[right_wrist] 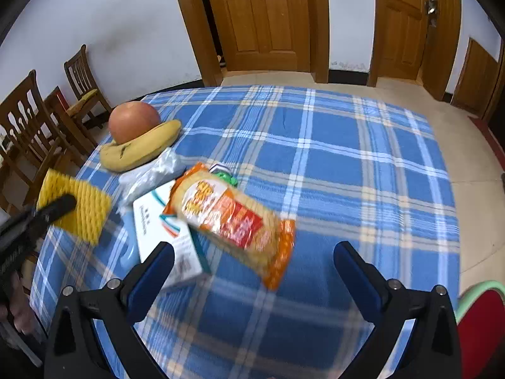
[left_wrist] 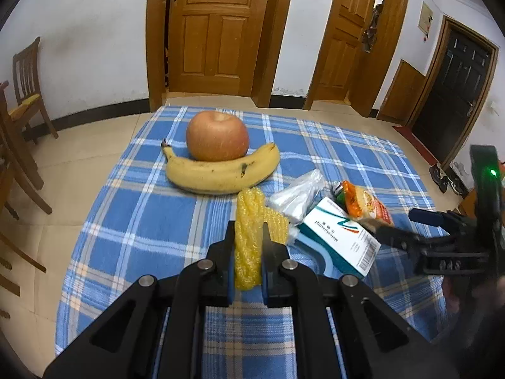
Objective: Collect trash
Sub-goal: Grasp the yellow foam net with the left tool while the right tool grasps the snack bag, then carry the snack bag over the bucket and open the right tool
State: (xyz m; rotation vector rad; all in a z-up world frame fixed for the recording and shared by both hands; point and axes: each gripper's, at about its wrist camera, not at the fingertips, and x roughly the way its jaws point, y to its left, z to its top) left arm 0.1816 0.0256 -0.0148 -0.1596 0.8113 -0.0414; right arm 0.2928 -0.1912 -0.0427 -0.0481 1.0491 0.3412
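Yellow foam net pinched between left fingers, snack packet ahead of spread right fingers

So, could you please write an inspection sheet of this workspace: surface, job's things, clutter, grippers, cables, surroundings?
Surface: blue plaid tablecloth covering the table.
Job's things: yellow foam fruit net; clear plastic bag; white medicine box; orange snack packet resting partly on the box.
Clutter: apple sitting against a banana; fruit, not trash.
Grippers: left gripper shut on the foam net; right gripper open, nothing between its fingers, near the snack packet.
Cables: nothing seen.
Surroundings: wooden doors, wooden chairs, tiled floor.
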